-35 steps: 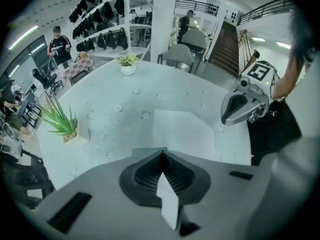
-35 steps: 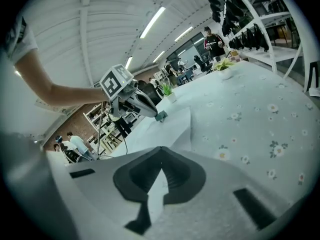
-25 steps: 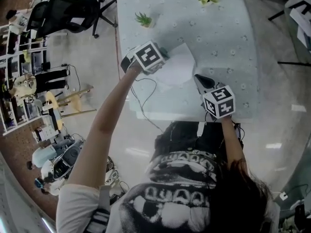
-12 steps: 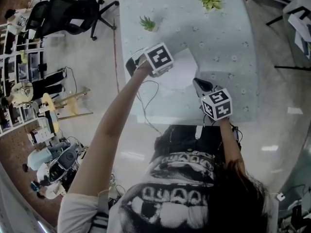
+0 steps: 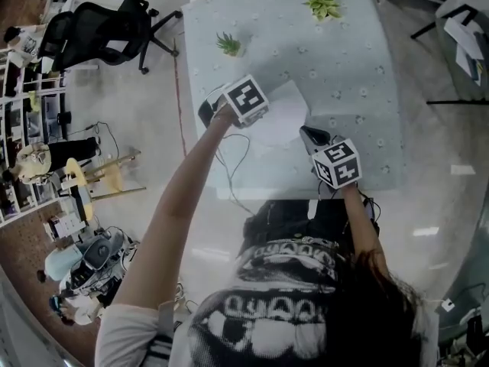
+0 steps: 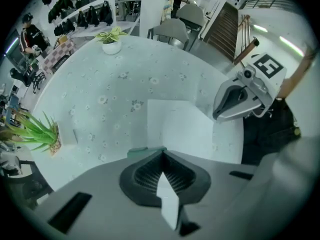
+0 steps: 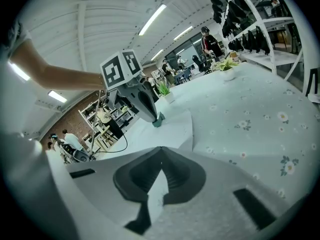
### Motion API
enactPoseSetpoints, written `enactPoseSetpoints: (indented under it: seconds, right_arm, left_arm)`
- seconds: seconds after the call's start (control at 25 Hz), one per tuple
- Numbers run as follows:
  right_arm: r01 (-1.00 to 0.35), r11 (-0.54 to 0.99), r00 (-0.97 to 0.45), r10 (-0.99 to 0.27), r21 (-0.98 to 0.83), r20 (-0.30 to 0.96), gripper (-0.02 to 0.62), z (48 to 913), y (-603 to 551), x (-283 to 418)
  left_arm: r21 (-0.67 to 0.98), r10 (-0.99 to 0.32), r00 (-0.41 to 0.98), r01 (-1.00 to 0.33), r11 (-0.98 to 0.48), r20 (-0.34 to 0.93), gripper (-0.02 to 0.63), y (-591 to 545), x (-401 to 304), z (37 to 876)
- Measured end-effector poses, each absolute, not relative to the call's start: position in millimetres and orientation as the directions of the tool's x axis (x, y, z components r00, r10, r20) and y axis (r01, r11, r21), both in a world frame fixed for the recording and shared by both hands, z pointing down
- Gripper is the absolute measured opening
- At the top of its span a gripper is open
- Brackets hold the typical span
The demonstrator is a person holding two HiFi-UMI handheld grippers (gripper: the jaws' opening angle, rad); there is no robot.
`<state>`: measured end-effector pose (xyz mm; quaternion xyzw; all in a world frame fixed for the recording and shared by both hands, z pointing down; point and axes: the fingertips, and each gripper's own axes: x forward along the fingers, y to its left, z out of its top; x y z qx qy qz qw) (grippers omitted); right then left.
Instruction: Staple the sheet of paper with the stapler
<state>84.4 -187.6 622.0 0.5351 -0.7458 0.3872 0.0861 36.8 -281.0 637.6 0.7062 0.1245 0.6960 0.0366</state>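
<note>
A white sheet of paper [image 5: 284, 115] [image 6: 180, 126] lies on the flower-print table [image 5: 359, 67]. A small green stapler [image 7: 158, 121] [image 6: 145, 151] sits on the sheet's left edge. My left gripper [image 7: 152, 115] [image 6: 162, 153] points steeply down, jaws shut, with its tip on top of the stapler. In the head view its marker cube [image 5: 246, 100] hides both tip and stapler. My right gripper [image 5: 307, 134] [image 7: 160, 150] [image 6: 216, 115] hangs shut and empty just above the paper's near right corner.
Two small potted plants [image 5: 228, 44] [image 5: 322, 6] stand at the table's far side. A cable [image 5: 229, 159] hangs over the near edge under my left arm. An office chair [image 5: 99, 25] stands on the floor to the left.
Both grippers keep their places over the paper and stapler. Only the head camera has shifted a little.
</note>
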Motion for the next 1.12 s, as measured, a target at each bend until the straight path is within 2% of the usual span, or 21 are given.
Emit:
enactPoseSetpoints:
  seconds: [0.12, 0.36, 0.52, 0.84, 1.12]
  right_arm:
    - [-0.868, 0.132, -0.412, -0.729, -0.478, 0.547, 0.000, 619.9, -191.6, 82.6]
    - [-0.872, 0.127, -0.396, -0.749, -0.472, 0.531, 0.000, 603.3, -204.2, 82.4]
    - [-0.881, 0.143, -0.393, -0.753, -0.451, 0.528, 0.000, 591.8, -206.1, 73.4]
    - [-0.909, 0.152, -0.354, -0.773, -0.387, 0.526, 0.000, 563.7, -199.8, 56.1]
    - [-0.932, 0.122, -0.295, -0.803, -0.341, 0.518, 0.000, 536.0, -183.8, 26.7]
  left_arm:
    - [0.214, 0.227, 0.105, 0.117, -0.970, 0.968, 0.003, -288.5, 44.4, 636.1]
    - [0.239, 0.207, 0.366, -0.044, -0.970, 0.907, 0.003, -296.6, 40.4, 616.0]
    - [0.181, 0.151, 0.447, -0.025, -0.983, 0.882, 0.003, -290.3, 30.2, 597.8]
    - [0.113, 0.053, 0.668, -0.047, -0.992, 0.742, 0.003, -266.3, 20.4, 549.3]
    - [0.139, 0.007, 0.787, -0.101, -0.985, 0.617, 0.003, -243.6, -14.4, 524.6]
